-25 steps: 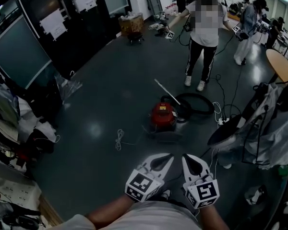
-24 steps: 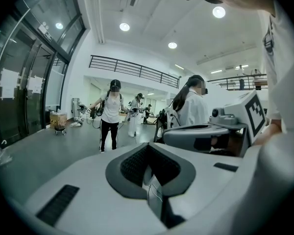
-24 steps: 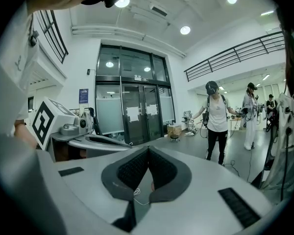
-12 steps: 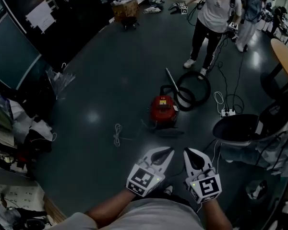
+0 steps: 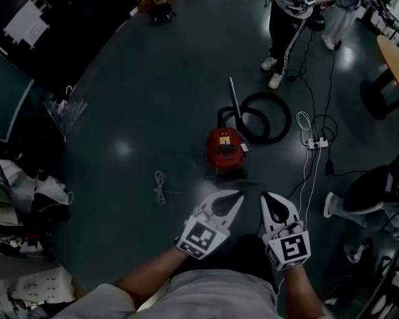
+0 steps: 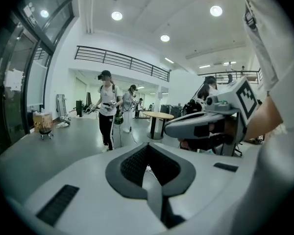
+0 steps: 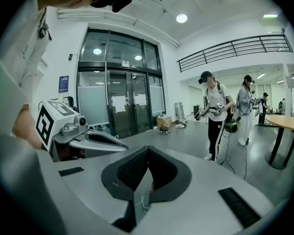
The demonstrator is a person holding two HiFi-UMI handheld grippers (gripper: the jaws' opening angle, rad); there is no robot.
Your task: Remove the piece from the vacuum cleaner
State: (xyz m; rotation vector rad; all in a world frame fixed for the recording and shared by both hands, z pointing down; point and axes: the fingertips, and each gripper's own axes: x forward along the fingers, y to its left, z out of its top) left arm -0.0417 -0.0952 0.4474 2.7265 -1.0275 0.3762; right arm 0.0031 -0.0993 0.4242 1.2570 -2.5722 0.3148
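Note:
The red vacuum cleaner (image 5: 225, 149) stands on the dark floor in the middle of the head view. Its black hose (image 5: 265, 116) lies coiled behind it, and a thin wand (image 5: 234, 101) points away. My left gripper (image 5: 237, 195) and right gripper (image 5: 265, 196) are held side by side near my body, well short of the vacuum. Both are shut with nothing between the jaws. In the left gripper view the left gripper (image 6: 147, 146) has its pads meeting, with the right gripper (image 6: 206, 126) beside it. The right gripper view shows the right gripper (image 7: 148, 149) the same way.
A loose white cord (image 5: 161, 186) lies left of the vacuum. A power strip (image 5: 313, 143) with cables is on its right. Two people (image 5: 286, 18) stand at the far side. A round table (image 5: 396, 57), a dark chair (image 5: 366, 190) and piled clutter (image 5: 20, 198) line the edges.
The head view has tipped further down, so the vacuum and the people sit higher in the frame. Both grippers stay shut and side by side.

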